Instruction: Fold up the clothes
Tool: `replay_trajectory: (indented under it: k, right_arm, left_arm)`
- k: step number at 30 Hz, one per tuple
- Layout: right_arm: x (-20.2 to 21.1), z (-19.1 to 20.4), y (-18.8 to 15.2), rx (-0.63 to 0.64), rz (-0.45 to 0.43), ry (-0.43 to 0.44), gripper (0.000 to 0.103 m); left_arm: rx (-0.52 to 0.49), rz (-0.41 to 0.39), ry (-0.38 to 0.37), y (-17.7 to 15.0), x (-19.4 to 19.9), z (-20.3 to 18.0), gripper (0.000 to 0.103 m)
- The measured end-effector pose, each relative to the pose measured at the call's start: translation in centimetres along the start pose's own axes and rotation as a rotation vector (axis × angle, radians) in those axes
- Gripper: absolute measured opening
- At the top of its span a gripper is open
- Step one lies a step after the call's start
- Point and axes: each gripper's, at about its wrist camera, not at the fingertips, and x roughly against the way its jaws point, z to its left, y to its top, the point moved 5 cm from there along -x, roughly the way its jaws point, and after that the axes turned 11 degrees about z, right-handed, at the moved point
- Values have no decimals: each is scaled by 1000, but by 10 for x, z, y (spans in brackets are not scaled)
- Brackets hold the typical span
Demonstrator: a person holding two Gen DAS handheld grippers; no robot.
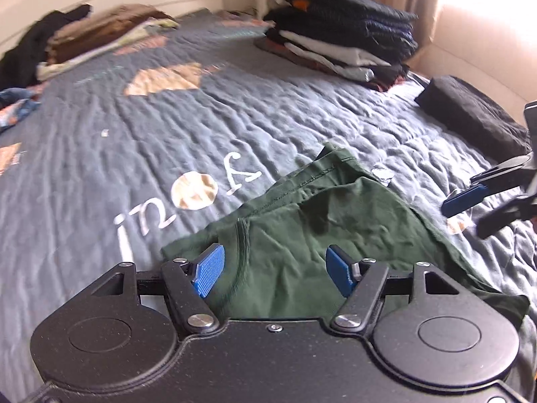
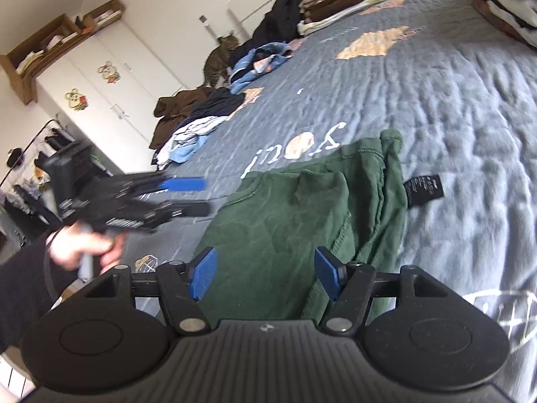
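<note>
A dark green garment (image 1: 302,228) lies partly folded and creased on the grey-blue bedspread (image 1: 235,107). My left gripper (image 1: 275,263) hovers over its near edge with blue pads (image 1: 209,268) wide apart, and nothing is pinched between them. From the right wrist the same garment (image 2: 295,221) shows a black label (image 2: 424,189) sticking out at its right side. My right gripper (image 2: 265,270) stands open above the garment's near part. The left gripper (image 2: 188,194), blurred and held by a hand (image 2: 84,245), sits to the garment's left. The right gripper (image 1: 470,201) reaches in at the right edge.
A tall stack of folded clothes (image 1: 345,37) stands at the far right of the bed, with a folded black item (image 1: 470,114) nearer. Unfolded clothes (image 1: 84,37) are heaped at the far left, more (image 2: 198,114) along the bed's edge. A cat (image 2: 221,57) stands beside white wardrobe doors (image 2: 100,77).
</note>
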Motion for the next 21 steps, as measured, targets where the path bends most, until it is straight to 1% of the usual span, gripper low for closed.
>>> replay_trajectory:
  k: [3,7,11,12,13,14,15,18,21]
  right_arm:
    - [-1,-4,5,10,-2,12,64]
    - [-6,-14,15,-6,-22,40,65]
    - [-12,-23,17,-13,-5,47,65]
    - [-14,-25,16,-15,1,42,65]
    - [-15,-26,15,-13,6,39,65]
    - [-16,-27,15,-11,10,37,65]
    - [-16,-29,14,-12,11,35,65]
    - [-16,-32,14,-30,6,40,65]
    - [-14,-31,14,-31,-8,48,65]
  left_arm:
    - [-10,26,-23,11,-21,13,67]
    - [8,63,-51,16,-44,26,67]
    - [6,98,-102,11,-61,23,67]
    - [-7,89,-111,10,-61,21,64]
    - [-33,64,-99,9,-59,18,43]
    - [-44,56,-108,8,-57,16,29]
    - [-54,47,-117,7,-55,13,21]
    - [-61,34,-114,5,-51,8,17]
    - [-72,18,-96,5,-52,10,16]
